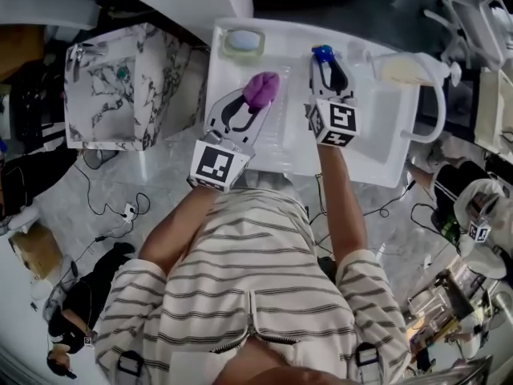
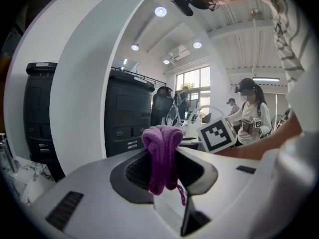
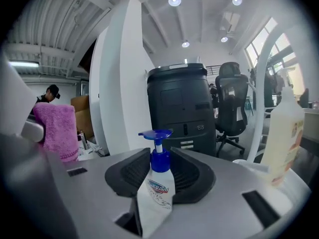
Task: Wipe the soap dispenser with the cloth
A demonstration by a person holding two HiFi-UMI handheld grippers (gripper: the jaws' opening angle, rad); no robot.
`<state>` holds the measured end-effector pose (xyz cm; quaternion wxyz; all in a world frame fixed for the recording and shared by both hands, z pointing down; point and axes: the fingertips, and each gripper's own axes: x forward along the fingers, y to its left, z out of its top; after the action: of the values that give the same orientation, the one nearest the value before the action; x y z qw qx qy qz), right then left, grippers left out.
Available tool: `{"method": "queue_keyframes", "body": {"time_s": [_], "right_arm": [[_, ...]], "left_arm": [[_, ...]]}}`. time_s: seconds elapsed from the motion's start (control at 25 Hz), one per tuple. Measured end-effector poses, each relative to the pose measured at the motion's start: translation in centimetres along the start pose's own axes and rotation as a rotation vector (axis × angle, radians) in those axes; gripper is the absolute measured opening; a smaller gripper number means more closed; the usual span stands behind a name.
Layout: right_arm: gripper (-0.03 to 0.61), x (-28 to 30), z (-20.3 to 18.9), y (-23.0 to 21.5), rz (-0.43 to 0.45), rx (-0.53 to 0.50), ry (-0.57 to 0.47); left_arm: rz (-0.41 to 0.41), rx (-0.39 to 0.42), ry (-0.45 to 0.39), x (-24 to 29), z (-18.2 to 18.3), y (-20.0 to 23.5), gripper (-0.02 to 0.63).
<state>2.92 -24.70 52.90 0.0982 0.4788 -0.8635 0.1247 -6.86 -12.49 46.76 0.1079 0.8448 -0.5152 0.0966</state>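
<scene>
My right gripper [image 3: 159, 176] is shut on a white soap dispenser [image 3: 156, 190] with a blue pump top [image 1: 322, 53], held upright between the jaws over the white sink unit [image 1: 385, 147]. To its left, my left gripper [image 2: 163, 169] is shut on a bunched purple cloth [image 2: 162, 156], which sticks up above the jaws. In the head view the purple cloth [image 1: 261, 89] sits a short way left of the dispenser, apart from it. The cloth [image 3: 55, 130] also shows at the left edge of the right gripper view.
A soap dish [image 1: 243, 42] sits at the sink unit's far left corner. A large pale bottle [image 3: 284, 133] lies at the right, near a white curved tap [image 1: 433, 111]. A marbled box [image 1: 120, 87] stands left of the sink. Another person [image 2: 251, 116] stands in the background.
</scene>
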Motion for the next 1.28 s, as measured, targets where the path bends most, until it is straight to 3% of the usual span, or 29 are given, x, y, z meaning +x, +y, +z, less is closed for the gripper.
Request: {"method": "queue_keyframes", "body": {"time_s": [0.6, 1.28], "right_arm": [[0.135, 6.5, -2.6, -0.7, 0.040, -0.071, 0.051], [0.204, 4.9, -2.4, 0.1, 0.068, -0.041, 0.055]], "left_arm": [[0.034, -0.073, 0.034, 0.8, -2.6, 1.2, 0.117], [0.013, -0.083, 0.024, 0.3, -2.1, 0.2, 0.117]]}}
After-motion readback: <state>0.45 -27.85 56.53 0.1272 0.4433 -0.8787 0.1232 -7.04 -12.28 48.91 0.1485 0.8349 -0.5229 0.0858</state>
